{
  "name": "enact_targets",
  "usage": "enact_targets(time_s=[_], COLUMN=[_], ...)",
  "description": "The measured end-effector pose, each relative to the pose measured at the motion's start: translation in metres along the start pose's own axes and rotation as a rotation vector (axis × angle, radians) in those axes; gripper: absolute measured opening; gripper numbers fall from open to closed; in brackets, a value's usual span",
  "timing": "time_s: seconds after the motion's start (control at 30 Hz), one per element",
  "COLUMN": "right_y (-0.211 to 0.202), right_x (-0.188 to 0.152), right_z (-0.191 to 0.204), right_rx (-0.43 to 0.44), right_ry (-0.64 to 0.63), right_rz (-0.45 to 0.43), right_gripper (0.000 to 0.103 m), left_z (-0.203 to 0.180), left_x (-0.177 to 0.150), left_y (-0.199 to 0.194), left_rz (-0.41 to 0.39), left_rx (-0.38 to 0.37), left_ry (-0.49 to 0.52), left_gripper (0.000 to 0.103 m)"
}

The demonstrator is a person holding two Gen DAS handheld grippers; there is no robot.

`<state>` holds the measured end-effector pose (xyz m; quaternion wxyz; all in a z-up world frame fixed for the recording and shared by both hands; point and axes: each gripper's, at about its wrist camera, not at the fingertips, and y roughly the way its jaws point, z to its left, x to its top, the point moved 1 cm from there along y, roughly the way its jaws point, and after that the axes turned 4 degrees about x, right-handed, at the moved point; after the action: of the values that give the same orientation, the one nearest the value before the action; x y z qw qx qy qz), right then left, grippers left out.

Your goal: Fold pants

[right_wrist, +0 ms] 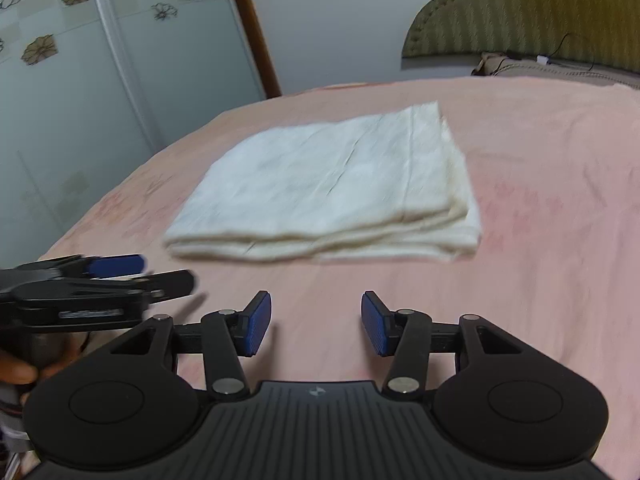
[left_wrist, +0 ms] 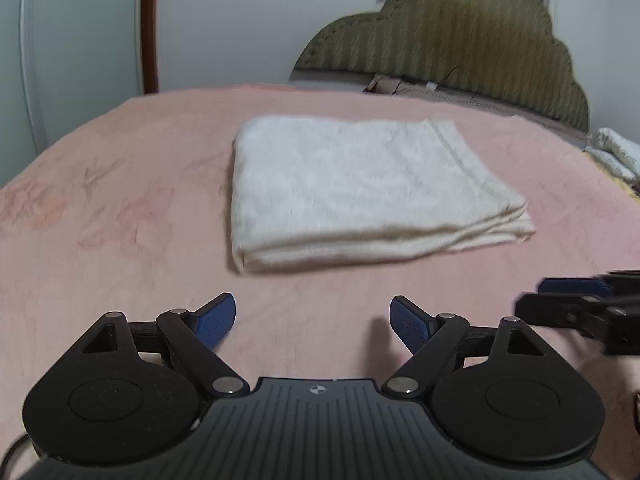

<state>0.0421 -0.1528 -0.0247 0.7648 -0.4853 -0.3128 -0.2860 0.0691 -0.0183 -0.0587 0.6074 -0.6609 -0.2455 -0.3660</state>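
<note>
One folded pants (left_wrist: 360,192) lies on one bed (left_wrist: 120,208), beyond two empty grippers, left (left_wrist: 313,322) and right (right_wrist: 316,328), fingers apart.

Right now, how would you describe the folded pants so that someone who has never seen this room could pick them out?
Find the bed's pink blanket in front of the olive striped headboard. Near its middle lie the pants, folded into a flat, layered rectangle. They are the only white cloth fully on the pink; the other white fabric sits at the bed's edge.
</note>
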Motion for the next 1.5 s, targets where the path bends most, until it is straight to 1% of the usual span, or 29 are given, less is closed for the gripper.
enact_targets(time_s=[0.07,0.17,0.27,0.33,0.43,0.5,0.6,0.73,0.83,0.97,1.03,1.13,1.27,1.37,1.4,1.47,1.5], right_y=[-0.005,-0.013,-0.019,-0.022,-0.022,-0.019,-0.015,-0.012,-0.012,-0.01,-0.008,-0.007,-0.016,-0.029,-0.034,-0.048,-0.056], right_x=[-0.004,-0.008,-0.009,-0.009,-0.01,-0.009,-0.009,-0.013,-0.015,-0.016,-0.017,-0.017,-0.015,-0.01,-0.008,-0.002,0.0], right_z=[0.008,0.017,0.025,0.028,0.031,0.032,0.031,0.031,0.032,0.03,0.029,0.026,0.024,0.025,0.025,0.022,0.02], right_rx=[0.02,0.039,0.043,0.034,-0.001,-0.045,-0.1,-0.153,-0.162,-0.171,-0.185,-0.205,-0.18,-0.139,-0.105,0.01,0.082], right_ry=[-0.004,-0.009,-0.003,-0.003,-0.003,0.007,0.009,-0.029,-0.05,-0.052,-0.05,-0.038,-0.004,0.051,0.089,0.209,0.288], right_rz=[0.005,-0.002,-0.01,-0.019,-0.02,-0.002,0.015,0.018,0.017,0.013,0.016,0.03,-0.003,-0.035,-0.05,-0.077,-0.093], right_gripper=[0.049,0.053,0.06,0.079,0.088,0.091,0.092,0.095,0.096,0.097,0.099,0.099,0.099,0.099,0.099,0.099,0.099], left_z=[0.001,-0.003,-0.004,-0.004,-0.004,-0.003,-0.002,0.002,0.003,0.006,0.008,0.01,0.008,0.007,0.007,0.007,0.007], left_x=[-0.002,-0.001,-0.001,-0.001,-0.002,-0.002,-0.003,-0.004,-0.004,-0.005,-0.008,-0.009,-0.01,-0.009,-0.009,-0.009,-0.009], left_y=[0.003,0.006,0.007,0.008,0.008,0.008,0.007,0.007,0.006,0.01,0.01,0.01,0.009,0.009,0.009,0.009,0.009], left_rz=[0.01,0.009,0.011,0.013,0.012,0.012,0.012,0.015,0.018,0.017,0.014,0.016,0.016,0.017,0.017,0.018,0.018], left_rx=[0.008,0.037,0.06,0.074,0.092,0.097,0.105,0.112,0.116,0.143,0.138,0.128,0.137,0.133,0.133,0.133,0.133], left_ry=[-0.029,-0.021,-0.022,-0.029,-0.033,-0.032,-0.027,-0.032,-0.028,-0.009,-0.021,-0.034,-0.025,-0.028,-0.028,-0.029,-0.029], left_gripper=[0.088,0.093,0.095,0.097,0.099,0.1,0.101,0.102,0.103,0.103,0.103,0.103,0.103,0.103,0.103,0.103,0.103])
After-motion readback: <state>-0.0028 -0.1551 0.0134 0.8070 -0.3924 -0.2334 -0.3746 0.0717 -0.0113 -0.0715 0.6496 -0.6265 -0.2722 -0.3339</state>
